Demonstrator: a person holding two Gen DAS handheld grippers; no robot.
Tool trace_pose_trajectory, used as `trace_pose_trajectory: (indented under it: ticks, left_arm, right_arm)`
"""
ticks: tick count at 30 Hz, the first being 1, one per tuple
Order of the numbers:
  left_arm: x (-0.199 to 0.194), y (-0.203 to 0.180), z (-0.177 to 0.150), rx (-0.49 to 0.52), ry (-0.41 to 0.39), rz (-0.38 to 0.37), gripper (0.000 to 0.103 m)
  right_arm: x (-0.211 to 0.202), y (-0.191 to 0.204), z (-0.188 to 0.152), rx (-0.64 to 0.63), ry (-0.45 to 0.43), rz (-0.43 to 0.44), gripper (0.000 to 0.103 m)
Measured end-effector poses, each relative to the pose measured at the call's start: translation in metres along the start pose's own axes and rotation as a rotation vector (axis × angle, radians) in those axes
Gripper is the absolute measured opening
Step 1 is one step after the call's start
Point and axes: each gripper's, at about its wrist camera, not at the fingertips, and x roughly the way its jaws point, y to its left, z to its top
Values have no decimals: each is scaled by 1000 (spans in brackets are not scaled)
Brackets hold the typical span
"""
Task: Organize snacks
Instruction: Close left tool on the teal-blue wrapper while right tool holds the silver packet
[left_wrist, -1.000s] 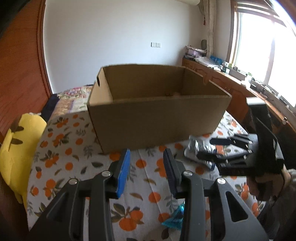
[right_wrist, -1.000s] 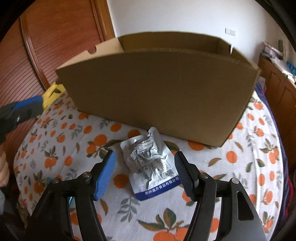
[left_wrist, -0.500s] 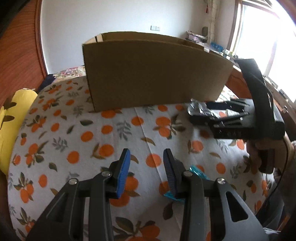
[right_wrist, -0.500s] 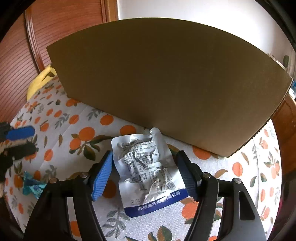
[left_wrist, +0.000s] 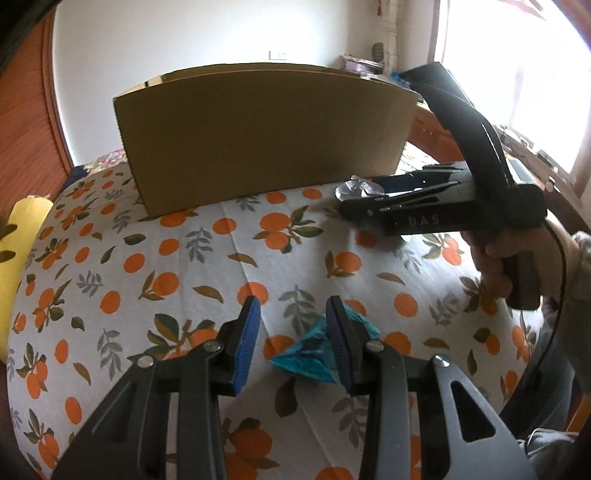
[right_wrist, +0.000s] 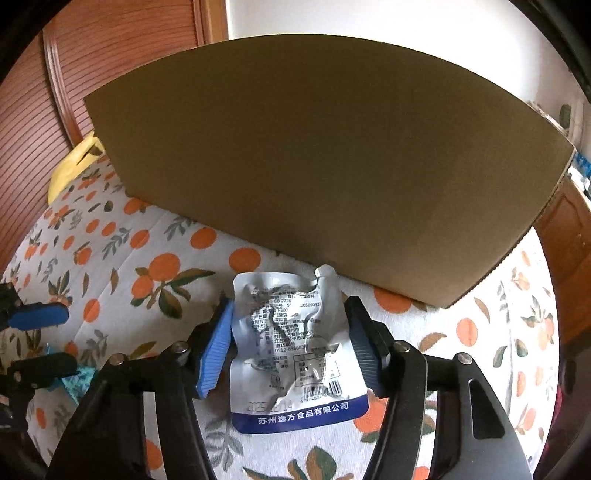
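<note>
In front of the cardboard box (right_wrist: 325, 155), our right gripper (right_wrist: 290, 339) straddles the silver snack pouch (right_wrist: 295, 347), jaws wide. Farther from the box, our left gripper (left_wrist: 293, 339) gapes beside the teal wrapper (left_wrist: 314, 354).

The box (left_wrist: 266, 136) stands at the back of the cloth (left_wrist: 184, 266); a flat pouch (right_wrist: 291, 350) lies just before it, a small wrapper (left_wrist: 314, 350) nearer and left

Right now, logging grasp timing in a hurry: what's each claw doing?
Left claw: open, low over the teal wrapper, holding nothing.
Right claw: open, straddling the silver pouch, not yet clamped.
</note>
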Motion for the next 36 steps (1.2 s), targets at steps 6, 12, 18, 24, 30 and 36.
trace_pose_trajectory:
  ticks: [6,12,18,24,30,36]
  left_arm:
    - [-6,-11,-1,65,0,-38,37]
    - [-5,-13,-4,104,45,-68,37]
    - [5,-16,-6,146,81,-36,39]
    - [13,-17,-3,146,86,-27,45]
    - [19,-17,-3,127,58,2,63]
    - [19,-14,-2,111,62,13,66]
  right_arm:
    - [-16,1,-14,-6,32,0,60]
    - [-32,4,-34,16,36,-12,60]
    - [-37,5,-47,13,19,-17,61]
    - [-40,4,-53,19,-23,-18,61]
    - [-40,2,-53,20,-25,-17,61]
    - [-40,2,-52,20,-24,-17,62]
